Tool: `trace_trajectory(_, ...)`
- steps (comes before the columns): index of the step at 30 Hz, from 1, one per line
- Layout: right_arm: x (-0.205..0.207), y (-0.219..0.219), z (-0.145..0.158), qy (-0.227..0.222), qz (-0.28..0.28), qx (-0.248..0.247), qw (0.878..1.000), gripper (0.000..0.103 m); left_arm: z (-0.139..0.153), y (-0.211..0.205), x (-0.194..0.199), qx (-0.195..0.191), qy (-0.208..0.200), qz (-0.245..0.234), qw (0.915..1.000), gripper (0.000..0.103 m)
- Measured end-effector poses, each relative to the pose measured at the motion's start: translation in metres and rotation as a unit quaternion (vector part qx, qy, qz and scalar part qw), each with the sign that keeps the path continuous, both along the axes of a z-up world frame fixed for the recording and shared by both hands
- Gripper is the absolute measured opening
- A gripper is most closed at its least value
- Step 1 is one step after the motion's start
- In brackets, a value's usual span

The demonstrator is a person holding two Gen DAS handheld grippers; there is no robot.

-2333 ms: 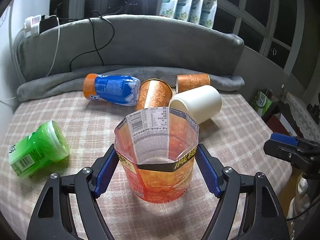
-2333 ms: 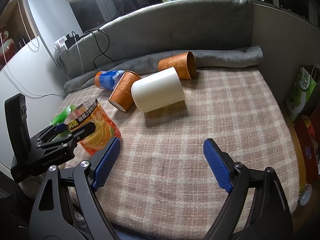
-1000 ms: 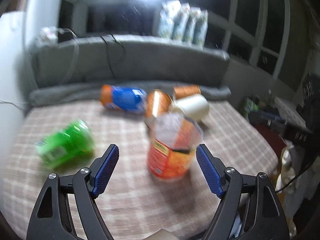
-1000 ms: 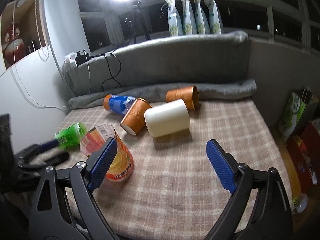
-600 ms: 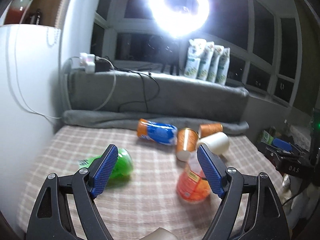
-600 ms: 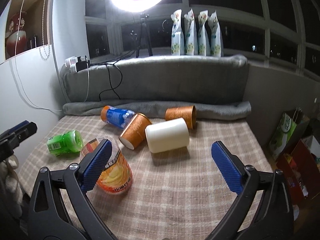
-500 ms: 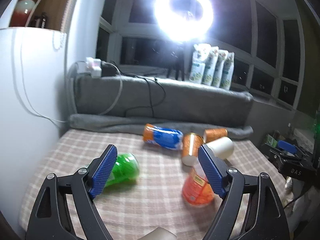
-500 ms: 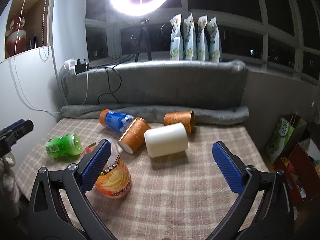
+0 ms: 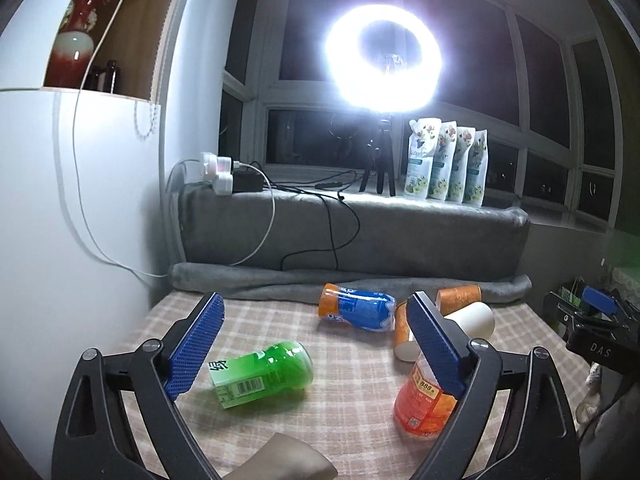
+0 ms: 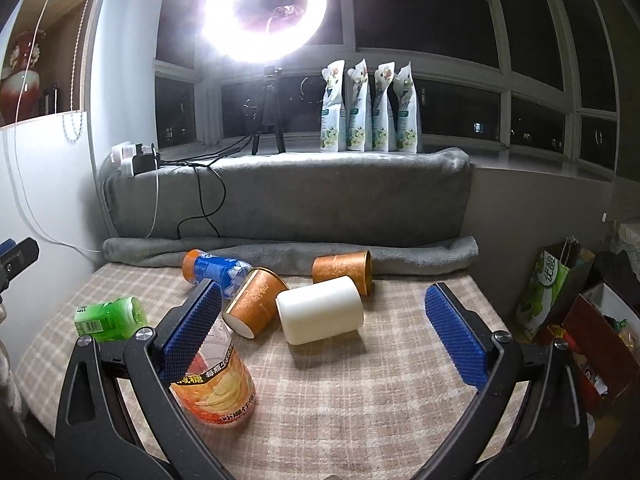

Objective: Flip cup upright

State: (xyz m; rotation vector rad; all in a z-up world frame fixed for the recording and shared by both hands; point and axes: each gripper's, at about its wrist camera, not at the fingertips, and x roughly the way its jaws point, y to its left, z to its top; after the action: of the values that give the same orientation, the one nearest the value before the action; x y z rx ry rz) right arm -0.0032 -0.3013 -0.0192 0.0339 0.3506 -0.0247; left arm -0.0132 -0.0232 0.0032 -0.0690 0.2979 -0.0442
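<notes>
We hold our left tongs up in the air over the bed, and they are wide with nothing in them; our right tongs are wide too, and they hold nothing; both have blue pads on black arms.

The cup is orange and see-through, with a picture of chips on it; it stands up on the checked blanket with its mouth at the top; in the right view it sits just behind the left blue pad, low on the left; in the left view the cup is low on the right, partly hidden by the right pad.

A green bottle lies on its side between the left tongs' pads; a blue and orange bottle lies on its side farther back; near it, an orange paper cup lies tipped with its base toward us; a white cup lies on its side just beside that one; one more orange cup lies behind the white one, near the rolled grey blanket.

Behind all that is a grey cushion; black and white cords hang down over it; four pouches stand in a row on the sill; a big ring light shines very bright; the windows are dark; a green bag sits on the floor to the right; a red vase stands on a shelf to the left.
</notes>
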Motion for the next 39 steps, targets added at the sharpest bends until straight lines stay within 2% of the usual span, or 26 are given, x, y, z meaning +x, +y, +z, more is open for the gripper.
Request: trace_trajectory(39,0.0032,-0.0019,0.0001,-0.003,-0.007,-0.010,1.000,0.103,0.0017,-0.0036,0.0009,-0.005,-0.001,-0.008,1.0000,0.093)
